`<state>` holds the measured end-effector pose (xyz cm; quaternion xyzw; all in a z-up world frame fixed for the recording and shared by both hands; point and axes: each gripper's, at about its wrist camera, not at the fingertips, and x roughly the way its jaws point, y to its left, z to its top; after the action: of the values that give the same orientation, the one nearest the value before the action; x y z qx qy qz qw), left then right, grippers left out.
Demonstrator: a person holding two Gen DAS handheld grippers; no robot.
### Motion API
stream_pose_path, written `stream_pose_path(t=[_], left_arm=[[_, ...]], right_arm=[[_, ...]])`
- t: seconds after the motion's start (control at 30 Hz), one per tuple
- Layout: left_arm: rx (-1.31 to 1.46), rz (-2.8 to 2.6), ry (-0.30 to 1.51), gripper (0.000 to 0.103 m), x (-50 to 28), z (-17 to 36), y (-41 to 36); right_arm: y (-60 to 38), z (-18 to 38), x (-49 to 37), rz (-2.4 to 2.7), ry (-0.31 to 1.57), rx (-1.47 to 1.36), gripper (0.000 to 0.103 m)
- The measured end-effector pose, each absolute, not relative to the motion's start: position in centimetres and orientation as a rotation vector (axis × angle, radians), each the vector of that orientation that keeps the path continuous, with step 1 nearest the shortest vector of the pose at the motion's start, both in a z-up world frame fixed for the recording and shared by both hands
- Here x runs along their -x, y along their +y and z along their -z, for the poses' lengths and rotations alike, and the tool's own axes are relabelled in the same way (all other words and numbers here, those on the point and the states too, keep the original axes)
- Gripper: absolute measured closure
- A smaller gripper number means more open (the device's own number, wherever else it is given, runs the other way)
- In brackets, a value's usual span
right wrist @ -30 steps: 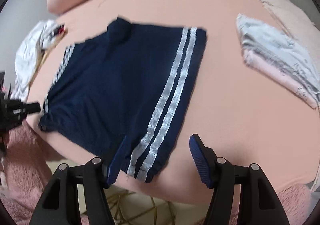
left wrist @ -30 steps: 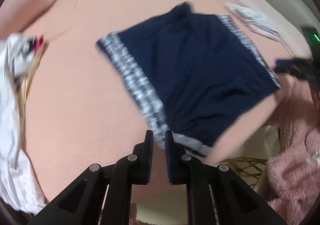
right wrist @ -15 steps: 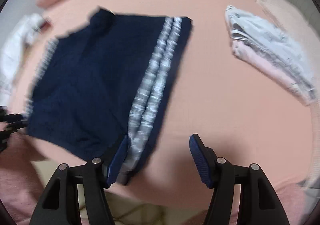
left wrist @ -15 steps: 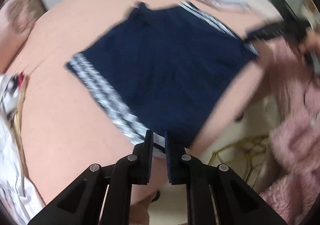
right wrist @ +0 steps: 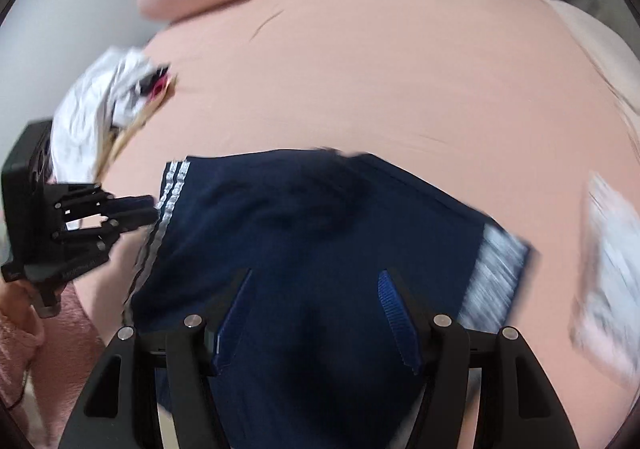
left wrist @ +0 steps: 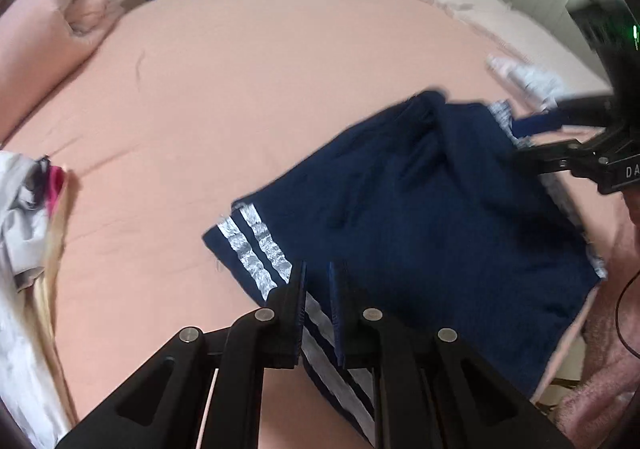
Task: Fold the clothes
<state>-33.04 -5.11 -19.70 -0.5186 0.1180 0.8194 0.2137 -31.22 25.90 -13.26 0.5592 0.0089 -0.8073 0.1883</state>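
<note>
Navy shorts with white side stripes lie spread on the peach bed, reaching its near edge. The left gripper has its fingers nearly together, pinched on the striped hem, with the rest of the shorts spreading ahead and to the right of them. The right gripper has its fingers wide apart, with navy cloth filling the gap between them; whether they touch it is unclear. A white heap lies well off to the left of the right fingers, folded clothes to their right, and a pink pillow lies far ahead of the left fingers.
</note>
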Motion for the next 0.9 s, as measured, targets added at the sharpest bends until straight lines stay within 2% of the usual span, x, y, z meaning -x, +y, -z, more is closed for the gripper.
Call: stream_pose_path(t=[0.2,0.37,0.43,0.5,0.6,0.67,0.77,0.83,0.9], left_arm=[[1.429,-2.325,0.291,0.093,35.0,21.9,-6.6],[1.411,-2.444,0.242,0.091,37.8,22.2,-8.7],[1.373,-2.482,0.190,0.091,38.2,21.6,-9.5],[1.296,-2.533,0.131,0.091,37.9,20.7,-10.5],[1.224,-2.506,0.009,0.089,37.2,19.6,-12.0],[1.286,-2.436,0.062,0.089,37.4,20.6,-11.4],[1.370,-2.372,0.236,0.089,37.3,22.7,-9.9],[1.332,-2.418,0.257,0.089,37.5,22.6,-9.4],[1.286,-2.472,0.273,0.085,38.0,22.5,-9.1]], right_arm=[[22.7,18.0,34.3,2.191,0.162,-1.650,0.040],[24.4,17.0,37.1,2.328,0.061,-1.558,0.040],[25.8,16.2,38.0,2.451,0.075,-1.542,0.040],[27.1,15.6,38.1,2.427,-0.039,-1.539,0.040],[27.0,14.4,36.4,2.426,0.067,-1.494,0.040],[25.8,14.2,35.3,2.365,0.146,-1.474,0.040],[24.0,15.4,34.6,2.318,0.276,-1.490,0.040],[24.4,16.5,35.5,2.387,0.340,-1.503,0.040],[25.9,16.5,36.6,2.463,0.244,-1.508,0.040]])
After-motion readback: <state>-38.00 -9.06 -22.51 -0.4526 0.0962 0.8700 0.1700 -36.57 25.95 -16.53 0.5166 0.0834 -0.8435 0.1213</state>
